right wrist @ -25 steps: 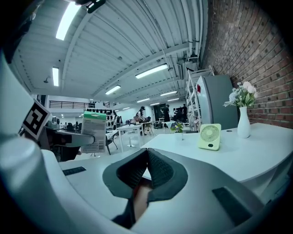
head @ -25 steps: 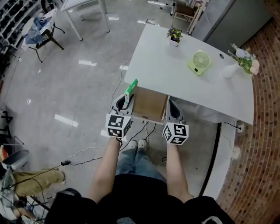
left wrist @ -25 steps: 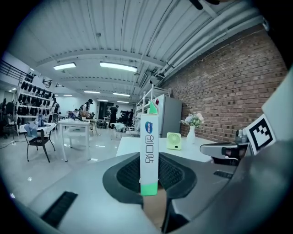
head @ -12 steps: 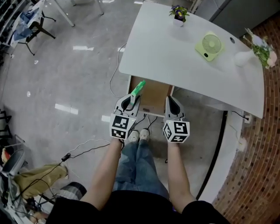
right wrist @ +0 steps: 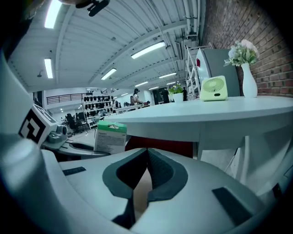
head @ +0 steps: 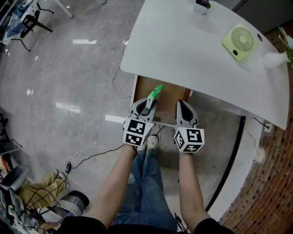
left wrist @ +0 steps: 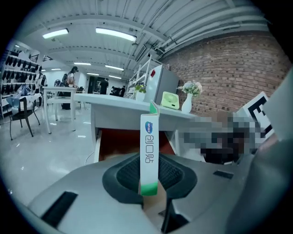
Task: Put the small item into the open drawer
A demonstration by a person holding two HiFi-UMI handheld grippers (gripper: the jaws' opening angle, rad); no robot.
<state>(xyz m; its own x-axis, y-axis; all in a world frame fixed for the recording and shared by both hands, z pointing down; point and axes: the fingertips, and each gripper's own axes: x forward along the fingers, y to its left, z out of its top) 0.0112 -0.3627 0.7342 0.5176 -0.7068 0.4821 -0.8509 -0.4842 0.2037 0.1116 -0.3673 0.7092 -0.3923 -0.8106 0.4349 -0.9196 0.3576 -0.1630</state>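
Clearly, left gripper point(left wrist: 150, 177) clamps a white-green box point(left wrist: 149, 144) printed, perhaps, 创口贴; right gripper point(right wrist: 147, 156) closed, empty.

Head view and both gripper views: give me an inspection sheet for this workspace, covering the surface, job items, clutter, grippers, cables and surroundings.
Surface: white table, near part bare.
Job's things: green and white box, upright in the left gripper at the front of the open drawer; drawer is wooden inside, with no contents seen.
Clutter: green fan, white vase and plant pot along the table's far side.
Grippers: left gripper shut on the box; right gripper shut, with nothing between its jaws.
Cables: cables loose on the floor.
Surroundings: glossy grey floor, brick wall, chair.
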